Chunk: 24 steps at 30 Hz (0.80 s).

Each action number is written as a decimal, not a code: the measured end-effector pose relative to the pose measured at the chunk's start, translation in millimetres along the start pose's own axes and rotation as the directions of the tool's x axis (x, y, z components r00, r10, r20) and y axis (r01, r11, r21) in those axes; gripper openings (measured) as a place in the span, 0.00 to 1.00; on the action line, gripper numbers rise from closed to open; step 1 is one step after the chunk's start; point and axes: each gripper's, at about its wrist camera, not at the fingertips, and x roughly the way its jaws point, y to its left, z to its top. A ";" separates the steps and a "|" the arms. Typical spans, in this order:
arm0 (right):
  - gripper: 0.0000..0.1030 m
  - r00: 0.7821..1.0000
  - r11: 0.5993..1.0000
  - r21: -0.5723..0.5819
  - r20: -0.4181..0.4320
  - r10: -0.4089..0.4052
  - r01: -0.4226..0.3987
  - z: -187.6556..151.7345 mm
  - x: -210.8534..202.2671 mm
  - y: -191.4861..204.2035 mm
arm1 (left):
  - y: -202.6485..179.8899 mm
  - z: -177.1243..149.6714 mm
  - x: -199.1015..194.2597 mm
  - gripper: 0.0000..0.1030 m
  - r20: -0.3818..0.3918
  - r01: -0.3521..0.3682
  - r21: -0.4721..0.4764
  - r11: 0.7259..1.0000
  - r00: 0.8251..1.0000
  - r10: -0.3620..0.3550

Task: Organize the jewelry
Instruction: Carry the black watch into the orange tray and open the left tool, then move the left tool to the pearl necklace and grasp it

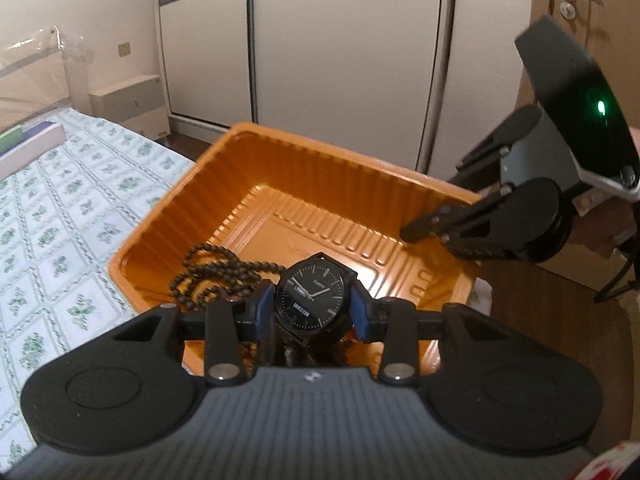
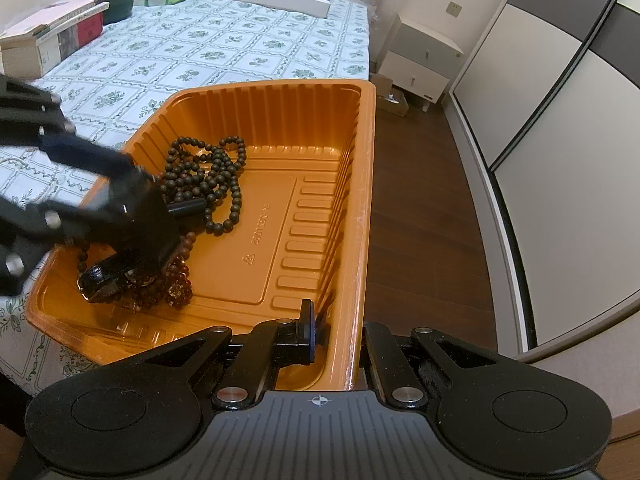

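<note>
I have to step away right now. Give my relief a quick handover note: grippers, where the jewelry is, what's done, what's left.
Left hand-held gripper: shut on the black watch, held over the orange tray.
Right hand-held gripper: shut on the tray's near wall, steadying it.
In the tray: dark bead necklace, reddish-brown beads.
Done: beads are in.
Left: set the watch down in the tray and release it.

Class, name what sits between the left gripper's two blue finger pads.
A black-faced wristwatch, clamped between the left gripper pads above the orange tray; the left wrist view shows it.
</note>
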 end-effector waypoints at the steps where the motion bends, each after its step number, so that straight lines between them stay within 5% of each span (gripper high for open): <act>1: 0.05 1.000 1.000 0.000 0.000 0.000 0.000 -0.1 0.0 0.1 | -1.4 -1.1 1.7 0.36 -0.003 0.003 0.002 1.000 1.000 -0.003; 7: 0.05 1.000 1.000 0.000 0.000 0.000 0.000 -0.1 0.0 -0.4 | -5.6 -2.1 11.9 0.36 -0.039 0.029 -0.005 1.000 0.999 -0.029; 13: 0.05 1.000 1.000 0.003 -0.002 0.001 -0.001 -0.8 -0.1 -0.7 | 3.7 -3.3 -4.5 0.43 0.008 0.026 -0.051 0.998 1.000 -0.026; 19: 0.05 1.000 1.000 0.003 -0.001 0.001 -0.001 -0.8 -1.1 1.2 | 43.9 -15.6 -41.0 0.44 0.020 -0.101 -0.094 0.990 0.994 0.103; 24: 0.05 1.000 1.000 0.004 -0.001 0.001 -0.001 -0.9 -0.6 0.3 | 95.5 -46.5 -77.4 0.44 -0.038 -0.252 -0.159 0.955 0.968 0.249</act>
